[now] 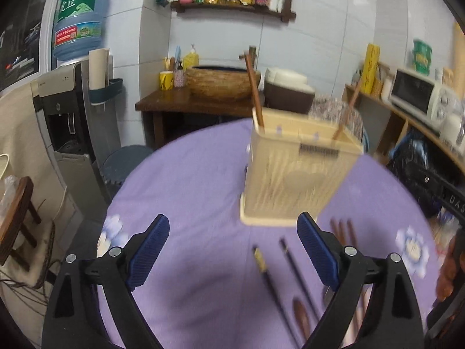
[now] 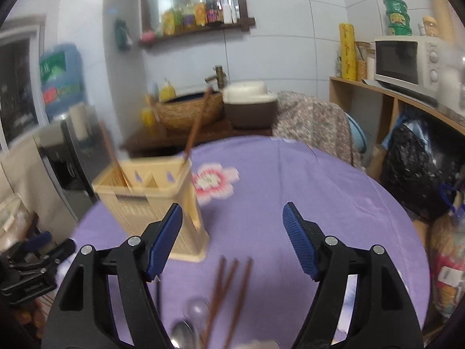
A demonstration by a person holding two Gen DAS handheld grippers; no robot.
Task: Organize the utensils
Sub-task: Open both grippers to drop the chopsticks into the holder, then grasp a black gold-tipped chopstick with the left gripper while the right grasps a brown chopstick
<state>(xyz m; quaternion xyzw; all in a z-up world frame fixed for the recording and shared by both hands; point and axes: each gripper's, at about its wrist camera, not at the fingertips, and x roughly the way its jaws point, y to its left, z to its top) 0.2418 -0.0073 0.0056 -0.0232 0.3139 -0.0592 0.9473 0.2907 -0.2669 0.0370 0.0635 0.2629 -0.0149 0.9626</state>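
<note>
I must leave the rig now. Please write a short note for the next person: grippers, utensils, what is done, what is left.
Left gripper: open, empty, above the purple tablecloth.
Right gripper: open, empty.
Beige utensil holder stands on the table; two brown chopsticks already stand in it.
Left to do: three brown chopsticks, two dark chopsticks, a wooden spoon and metal spoons lie flat in front of the holder.

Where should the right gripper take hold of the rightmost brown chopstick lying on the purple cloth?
Probably mid-shaft, from above. The rightmost brown chopstick lies flat on the cloth, slightly apart from its two neighbours, so the open right gripper could straddle it crosswise without catching them. Motion blur hides finer detail.
</note>
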